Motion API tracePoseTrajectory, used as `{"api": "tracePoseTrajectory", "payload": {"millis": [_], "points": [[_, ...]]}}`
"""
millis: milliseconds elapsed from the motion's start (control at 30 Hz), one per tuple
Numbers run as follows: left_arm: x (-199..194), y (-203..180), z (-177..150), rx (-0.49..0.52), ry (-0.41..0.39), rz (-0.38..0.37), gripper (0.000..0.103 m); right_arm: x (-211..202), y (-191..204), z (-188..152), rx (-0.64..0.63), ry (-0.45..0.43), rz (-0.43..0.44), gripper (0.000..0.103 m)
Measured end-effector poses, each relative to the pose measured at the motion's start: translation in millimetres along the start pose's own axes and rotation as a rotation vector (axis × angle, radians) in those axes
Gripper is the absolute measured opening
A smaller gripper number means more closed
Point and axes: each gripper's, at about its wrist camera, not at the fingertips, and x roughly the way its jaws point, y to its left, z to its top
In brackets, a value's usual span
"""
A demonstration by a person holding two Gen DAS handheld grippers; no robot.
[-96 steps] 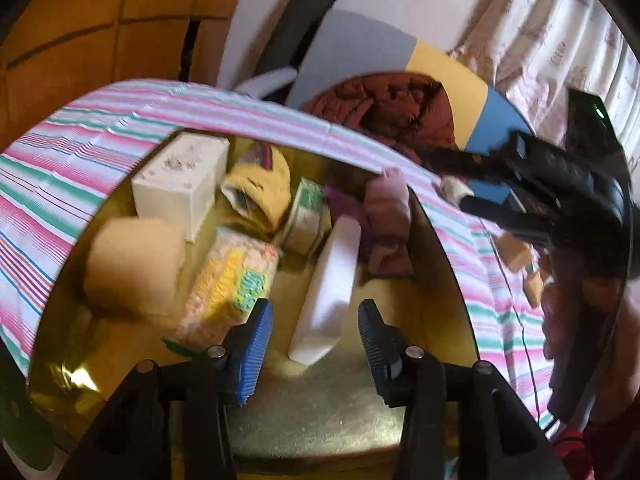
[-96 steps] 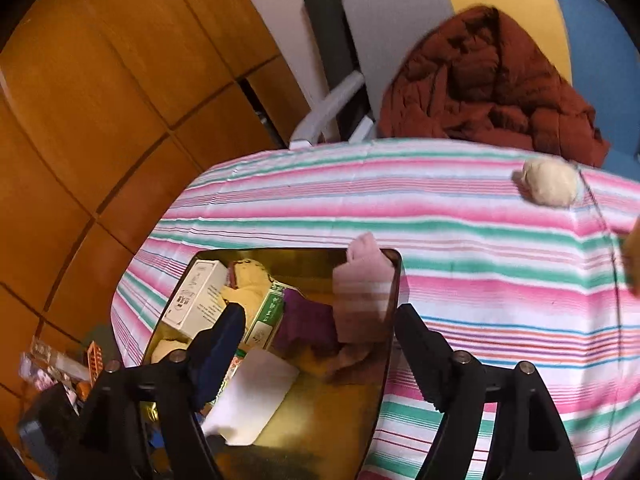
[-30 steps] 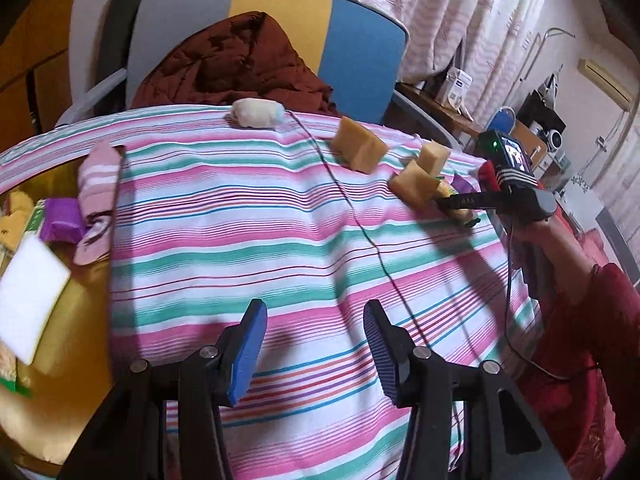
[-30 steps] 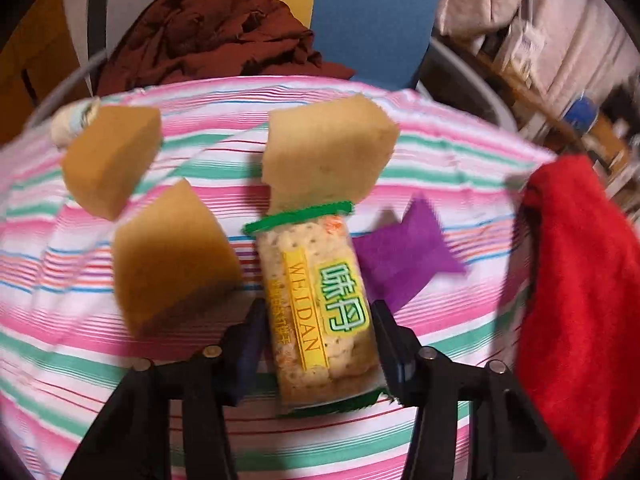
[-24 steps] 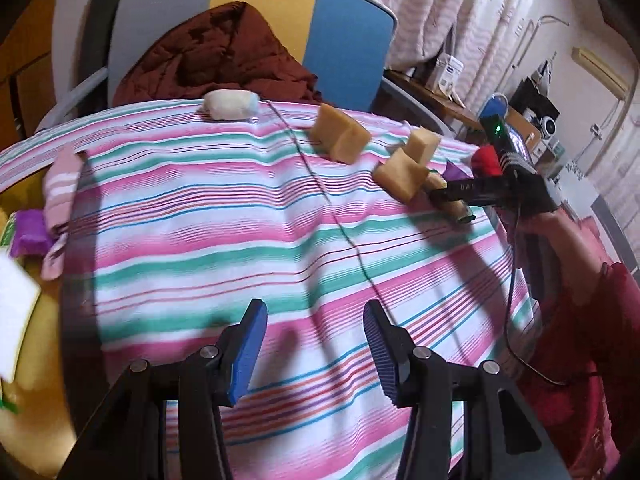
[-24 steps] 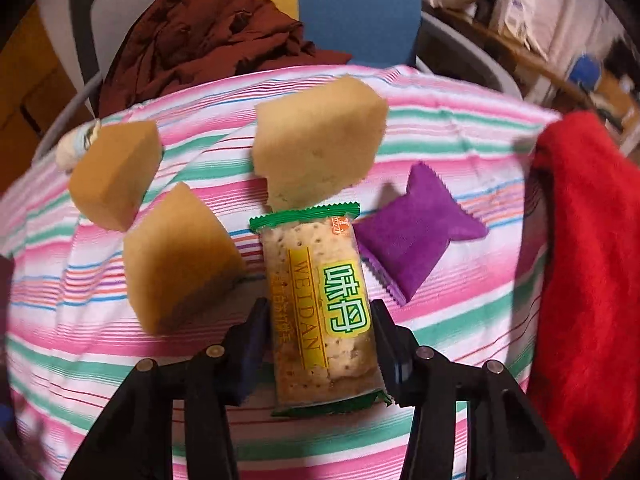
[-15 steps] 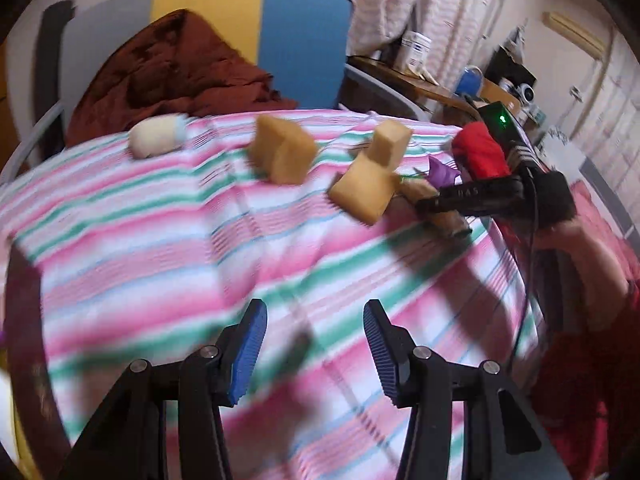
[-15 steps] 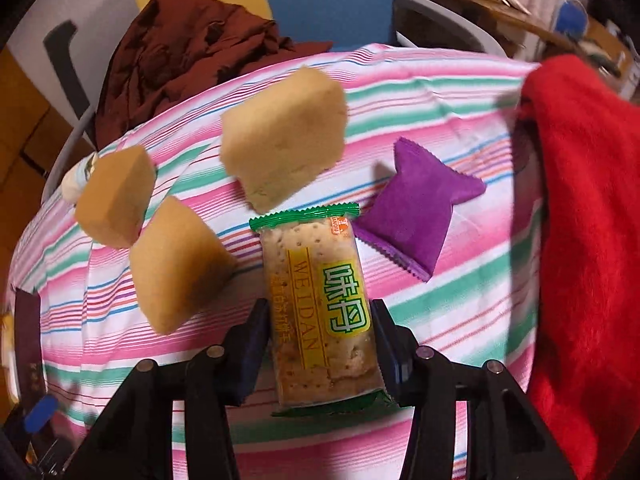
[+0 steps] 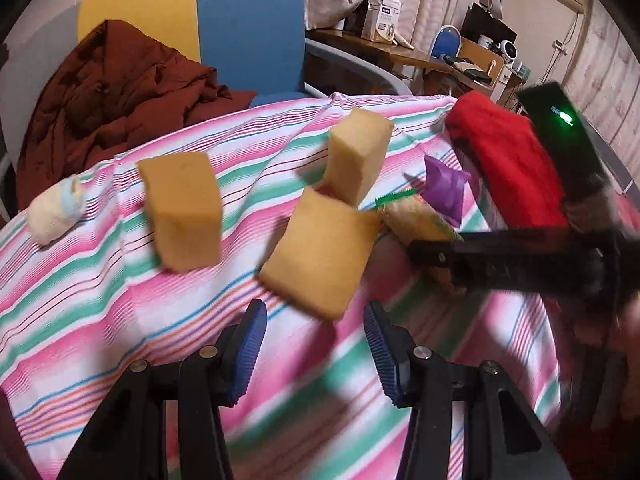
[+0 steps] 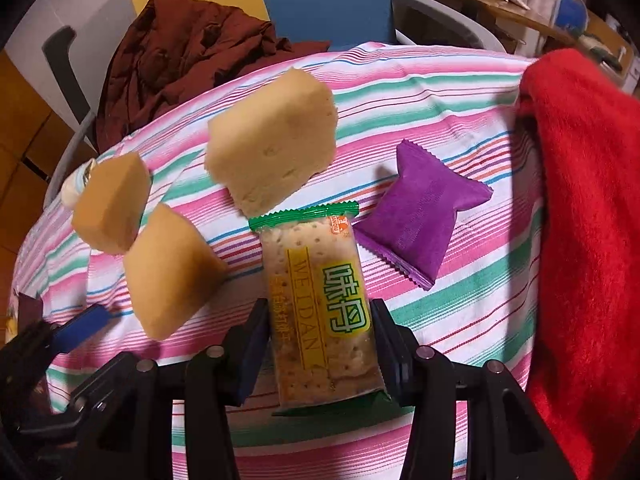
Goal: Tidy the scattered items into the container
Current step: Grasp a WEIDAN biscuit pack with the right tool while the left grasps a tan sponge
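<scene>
In the right wrist view my right gripper (image 10: 319, 320) is shut on a cracker packet (image 10: 320, 300) with a green end and yellow label, lying on the striped tablecloth (image 10: 460, 288). A purple packet (image 10: 420, 216) lies just right of it. Three tan sponge blocks surround its top and left: (image 10: 272, 144), (image 10: 172, 272), (image 10: 112, 204). My left gripper (image 9: 314, 320) is open with nothing between its fingers, just short of the nearest sponge block (image 9: 320, 256). The container is out of view.
A red cloth (image 10: 580, 220) covers the table's right edge. A white rolled sock (image 9: 56, 212) lies at the far left near the edge. Behind the table stands a chair with a brown jacket (image 9: 120, 100). A cluttered desk (image 9: 440, 56) is further back.
My left gripper swept right across the cloth, away from the gold tin, up to the sponge blocks. My right gripper stayed shut on the cracker packet and rolled slightly.
</scene>
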Motion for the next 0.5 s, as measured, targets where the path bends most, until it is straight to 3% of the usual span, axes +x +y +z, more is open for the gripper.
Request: {"api": "tracePoseTrajectory", "payload": {"millis": [167,300,500], "points": [[20.0,-6.2,12.6,0.091,0.007,0.019,0.051,0.2,-2.3,0.8,0.016,-0.001,0.012,0.05],[27.0,-9.9,12.6,0.177,-0.043,0.028,0.051,4.8,-0.2,4.2,0.003,-0.001,0.002,0.05],[27.9,6.8,2.6,0.098,-0.078,-0.059,0.049,7.1,4.4,6.2,-0.025,-0.003,-0.021,0.051]]}}
